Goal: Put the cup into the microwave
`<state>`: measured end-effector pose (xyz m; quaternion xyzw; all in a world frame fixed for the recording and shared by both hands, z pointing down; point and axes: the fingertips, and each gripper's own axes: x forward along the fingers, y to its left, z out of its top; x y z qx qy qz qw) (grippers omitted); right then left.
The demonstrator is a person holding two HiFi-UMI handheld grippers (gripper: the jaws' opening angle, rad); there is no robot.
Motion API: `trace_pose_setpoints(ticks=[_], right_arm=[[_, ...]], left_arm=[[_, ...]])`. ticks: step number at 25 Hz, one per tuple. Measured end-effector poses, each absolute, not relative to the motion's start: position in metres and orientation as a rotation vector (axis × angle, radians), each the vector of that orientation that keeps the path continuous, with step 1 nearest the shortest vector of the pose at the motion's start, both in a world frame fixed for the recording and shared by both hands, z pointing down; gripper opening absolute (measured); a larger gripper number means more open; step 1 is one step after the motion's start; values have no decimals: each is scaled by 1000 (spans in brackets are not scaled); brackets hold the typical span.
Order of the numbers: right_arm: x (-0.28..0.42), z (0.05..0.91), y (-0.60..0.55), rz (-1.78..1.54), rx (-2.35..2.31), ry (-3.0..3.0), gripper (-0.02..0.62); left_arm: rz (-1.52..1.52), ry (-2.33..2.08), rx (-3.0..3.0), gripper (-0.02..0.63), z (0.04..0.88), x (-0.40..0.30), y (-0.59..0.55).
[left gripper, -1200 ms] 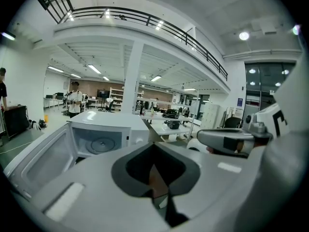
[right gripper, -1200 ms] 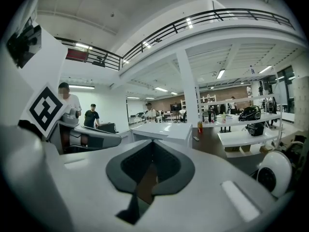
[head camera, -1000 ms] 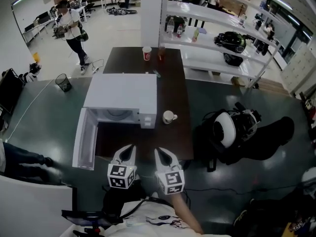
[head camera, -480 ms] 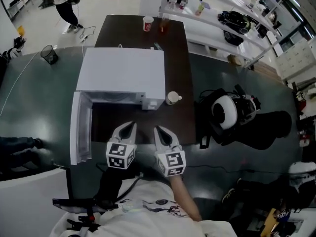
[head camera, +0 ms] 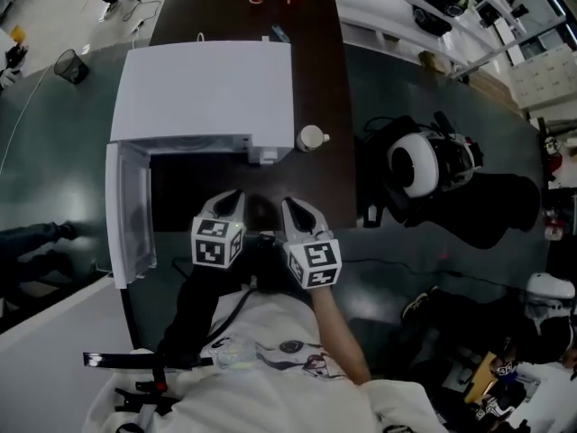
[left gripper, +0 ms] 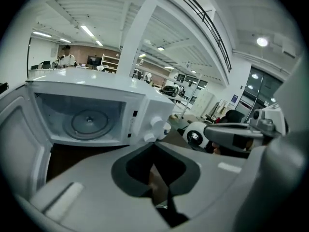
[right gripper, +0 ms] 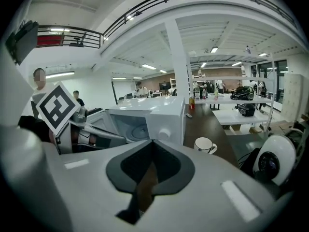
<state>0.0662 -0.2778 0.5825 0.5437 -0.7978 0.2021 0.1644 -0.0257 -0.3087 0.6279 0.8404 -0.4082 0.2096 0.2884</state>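
Dark table (head camera: 317, 70), left gripper (head camera: 233, 199) beside right gripper (head camera: 294, 208), jaws together

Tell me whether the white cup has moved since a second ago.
No. The cup stays right of the microwave, by its front corner; only the view shifted.

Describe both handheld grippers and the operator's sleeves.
Both the left gripper and the right gripper have pale grey shells tapering to two jaws with dark inner lining, and each carries a cube of black-and-white square markers. The left arm wears a black long sleeve; the right forearm is bare below a white T-shirt.
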Motion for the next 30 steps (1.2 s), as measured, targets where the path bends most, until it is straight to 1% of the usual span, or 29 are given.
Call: trace_pose_setpoints(ticks=[13, 18, 24, 30], right_arm=[[107, 660, -309, 828, 1477, -2178, 3], [125, 690, -323, 926, 1491, -2119, 36], [143, 716, -353, 981, 1467, -2074, 105], [154, 732, -371, 991, 1443, -2050, 141]], left_arm=[[872, -992, 1979, -2, 714, -7, -305], [914, -962, 1946, -2, 726, 4, -305], [940, -959, 1905, -2, 735, 13, -303], [952, -959, 1875, -2, 742, 24, -306]])
